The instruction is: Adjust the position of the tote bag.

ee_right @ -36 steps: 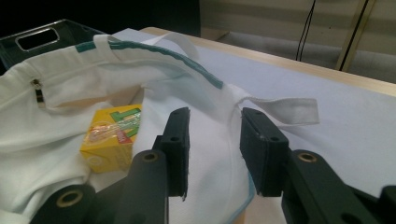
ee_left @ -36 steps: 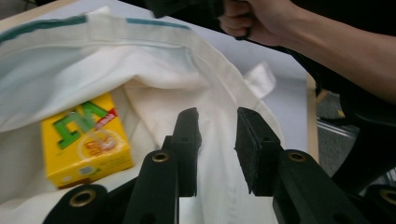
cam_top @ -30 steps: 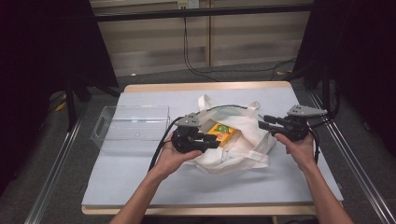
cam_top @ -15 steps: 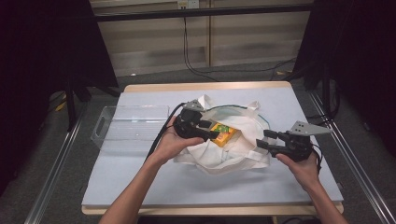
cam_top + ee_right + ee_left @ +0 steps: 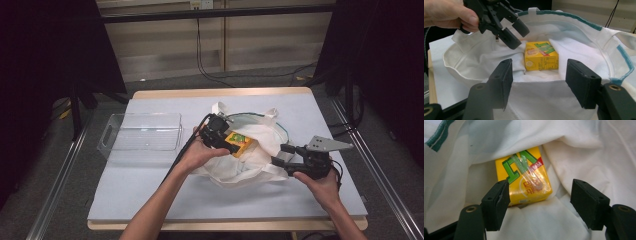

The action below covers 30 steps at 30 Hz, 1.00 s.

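Two claws are spread with nothing gripped, jaws just opened wider: left claw (image 5: 231, 146) hovers right beside the yellow juice carton (image 5: 239, 143) inside the white bag (image 5: 250, 162) mid-frame, much nearer than right claw (image 5: 281, 156) at the bag's lower-right edge.

We are counting one yellow cardboard drink carton (image 5: 238, 143), one white cloth bag (image 5: 250, 165), one clear plastic tray (image 5: 142, 131), and two black grippers.

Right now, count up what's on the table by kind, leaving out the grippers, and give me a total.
Yellow drink carton: 1
White cloth bag: 1
Clear plastic bin: 1
Total: 3
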{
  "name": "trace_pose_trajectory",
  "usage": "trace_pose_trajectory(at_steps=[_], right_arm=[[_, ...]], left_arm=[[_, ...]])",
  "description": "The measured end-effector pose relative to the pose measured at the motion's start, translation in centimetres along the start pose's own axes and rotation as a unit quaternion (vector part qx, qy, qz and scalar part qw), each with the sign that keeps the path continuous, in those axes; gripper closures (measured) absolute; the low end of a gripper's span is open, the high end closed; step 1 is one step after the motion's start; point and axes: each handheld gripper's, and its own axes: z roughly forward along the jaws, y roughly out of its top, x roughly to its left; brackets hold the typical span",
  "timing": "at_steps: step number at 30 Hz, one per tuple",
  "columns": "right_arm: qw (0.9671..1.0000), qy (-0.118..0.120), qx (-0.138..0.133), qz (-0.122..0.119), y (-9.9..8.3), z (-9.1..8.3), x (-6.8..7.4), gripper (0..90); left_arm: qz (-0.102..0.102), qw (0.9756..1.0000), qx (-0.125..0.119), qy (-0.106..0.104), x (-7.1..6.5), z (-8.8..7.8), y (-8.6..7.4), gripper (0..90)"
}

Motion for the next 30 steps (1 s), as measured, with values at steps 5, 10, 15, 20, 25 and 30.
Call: trace_pose_trajectory(at_steps=[5, 10, 15, 20, 25, 30], right_arm=[[1.0000, 0.002, 0.002, -0.004, 0.3, -0.1, 0.1, 37.8], [0.9999, 0.007, 0.001, -0.010, 0.4, 0.0, 0.1, 37.4], [0.9999, 0.008, 0.002, -0.007, 0.4, 0.1, -0.1, 37.2], [1.0000, 0.007, 0.003, -0.006, 0.4, 0.1, -0.1, 36.7], [0.9999, 0.008, 0.005, -0.005, 0.2, 0.3, -0.2, 36.1], [0.9999, 0.011, 0.008, -0.003, 0.2, 0.4, -0.1, 35.7]], left_arm=[[0.005, 0.9998, 0.019, 0.008, -0.1, 1.5, 0.2, 27.0], [0.003, 0.9994, 0.032, 0.014, 0.0, 2.4, 0.2, 25.0], [-0.015, 0.9988, 0.030, 0.035, 0.2, 2.7, 0.3, 23.3], [-0.033, 0.9984, 0.036, 0.029, 0.6, 2.9, 0.2, 21.8], [-0.026, 0.9982, 0.046, 0.030, 0.5, 3.6, 0.0, 21.0], [-0.028, 0.9980, 0.051, 0.027, 0.4, 4.4, -0.4, 22.5]])
